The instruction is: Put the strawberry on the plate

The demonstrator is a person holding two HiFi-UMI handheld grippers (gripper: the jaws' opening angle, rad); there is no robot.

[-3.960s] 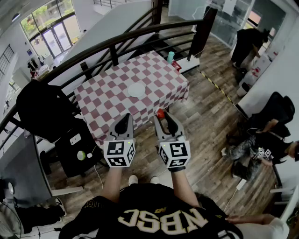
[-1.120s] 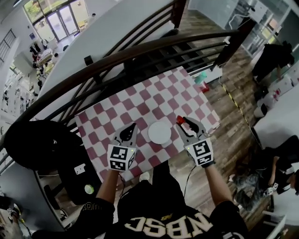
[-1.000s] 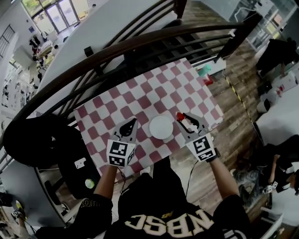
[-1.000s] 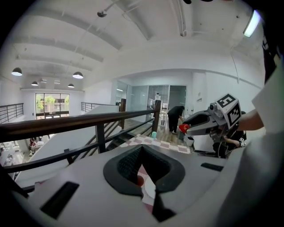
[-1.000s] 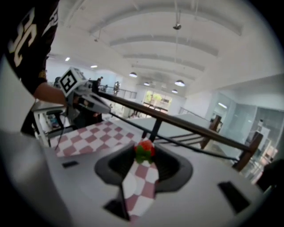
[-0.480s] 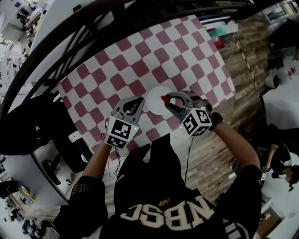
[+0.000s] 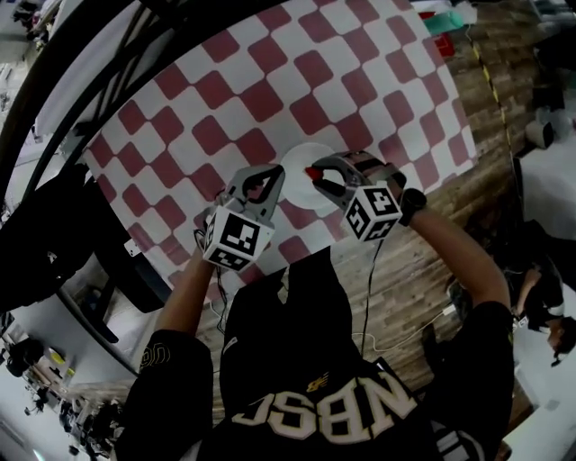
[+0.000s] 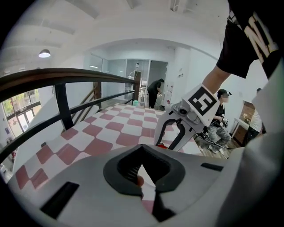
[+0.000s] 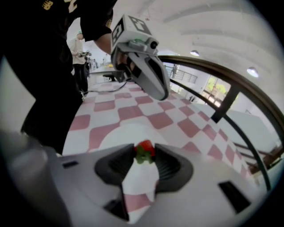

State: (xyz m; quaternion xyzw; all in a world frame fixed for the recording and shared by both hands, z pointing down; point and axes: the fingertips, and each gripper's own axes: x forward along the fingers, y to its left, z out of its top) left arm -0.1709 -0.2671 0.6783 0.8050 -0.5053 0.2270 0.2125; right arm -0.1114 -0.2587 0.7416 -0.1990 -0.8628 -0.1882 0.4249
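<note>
A small red strawberry [image 9: 145,148] with a green cap is pinched between the tips of my right gripper [image 9: 145,153], which is shut on it. In the head view the strawberry [image 7: 312,172] hangs over the right part of the white plate [image 7: 301,160] on the red-and-white checked table [image 7: 234,90]. The plate [image 9: 113,135] lies just below and beyond the jaws. My left gripper [image 7: 273,173] hovers at the plate's left edge, tips together, holding nothing. From the left gripper view I see the right gripper [image 8: 171,138] close by on the right.
A dark curved railing [image 8: 66,75] runs along the table's far side. Teal and red items [image 7: 445,18] sit beyond the table's far right corner. A wooden floor [image 7: 423,270] lies beyond the near edge, and a black chair [image 7: 40,243] stands on the left. People stand in the background.
My right gripper has carried the strawberry leftward, from beside the plate's right edge to over the plate. The left gripper has closed in on the plate's left side. The head view has dropped nearer.
</note>
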